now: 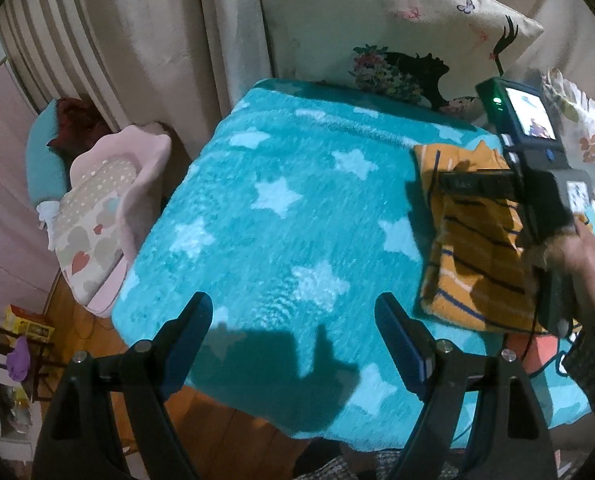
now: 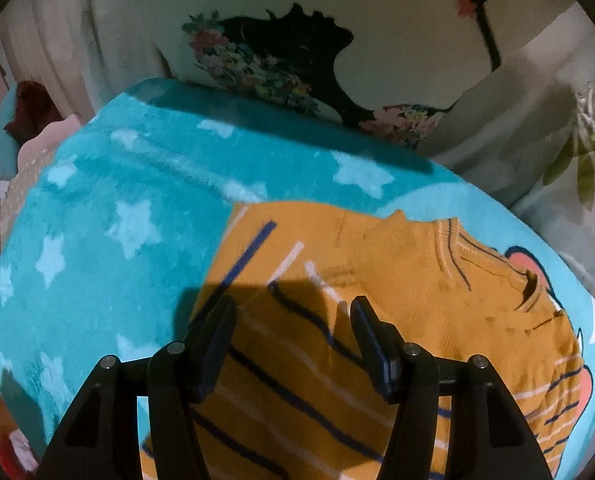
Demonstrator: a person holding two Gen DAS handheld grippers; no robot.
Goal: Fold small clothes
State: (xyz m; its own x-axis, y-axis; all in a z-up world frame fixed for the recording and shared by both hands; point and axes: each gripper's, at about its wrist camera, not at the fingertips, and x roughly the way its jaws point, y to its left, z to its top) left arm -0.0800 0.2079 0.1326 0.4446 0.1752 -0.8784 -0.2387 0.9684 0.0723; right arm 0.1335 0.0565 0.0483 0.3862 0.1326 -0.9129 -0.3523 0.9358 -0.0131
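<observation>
My right tool (image 2: 293,320) hangs spread over the folded orange striped sweater (image 2: 377,264) on the star-print blanket (image 2: 109,208), my left tool (image 1: 295,320) spread over bare blanket.

1. The turquoise fleece blanket with pale stars (image 1: 281,208) looks plush and fuzzy, its nap brushed in streaks.
2. On the blanket, the mustard-yellow knitted top with navy and white stripes (image 2: 337,344) shows a fine matt knit, ribbed at the collar.
3. The left gripper (image 1: 293,344) and right gripper (image 2: 293,344) are matt black plastic with dull silver metal pins.
4. Behind the blanket, the cream printed cotton pillow (image 1: 397,32) looks smooth and matt.
5. Beside the blanket, the orange-brown wooden floor (image 1: 225,436) has a slight sheen.
</observation>
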